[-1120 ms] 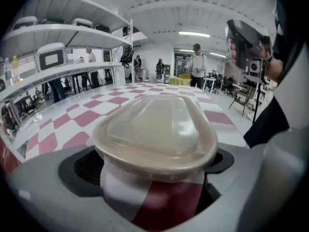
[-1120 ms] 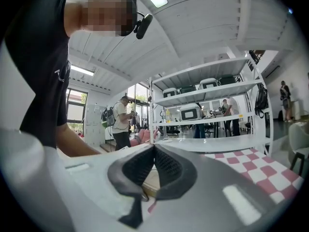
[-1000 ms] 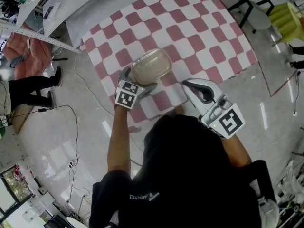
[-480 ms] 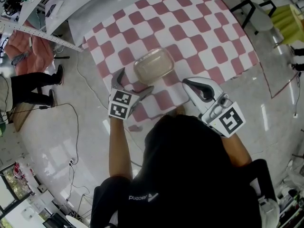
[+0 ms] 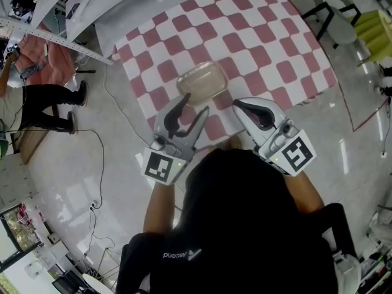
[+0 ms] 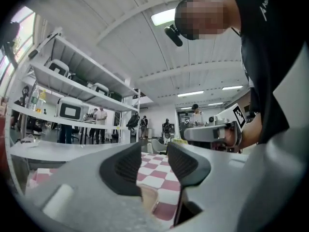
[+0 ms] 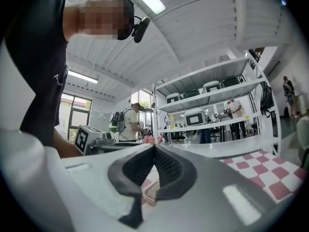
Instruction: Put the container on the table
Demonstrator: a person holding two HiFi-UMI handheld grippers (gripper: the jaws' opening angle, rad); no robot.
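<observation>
The clear plastic container (image 5: 202, 81) rests on the table (image 5: 245, 35), which has a red and white checked cloth, near its front edge. My left gripper (image 5: 193, 104) hovers just short of it, raised above the table; its jaws are closing with a gap left and nothing between them. In the left gripper view the container (image 6: 148, 197) shows low down behind the left gripper (image 6: 153, 162). My right gripper (image 5: 240, 106) is shut and empty, to the right of the container. In the right gripper view the right gripper (image 7: 154, 151) has its pads together.
A person (image 5: 37, 103) stands on the floor at the left beside metal shelving (image 5: 55, 35). Cables (image 5: 104, 146) trail over the floor by the table's left edge. A chair (image 5: 331, 17) and a yellow-green object (image 5: 373, 26) stand at the upper right.
My left gripper has drawn back from the container's near-left edge, risen toward the head camera, and narrowed its jaws. The container and right gripper have stayed put.
</observation>
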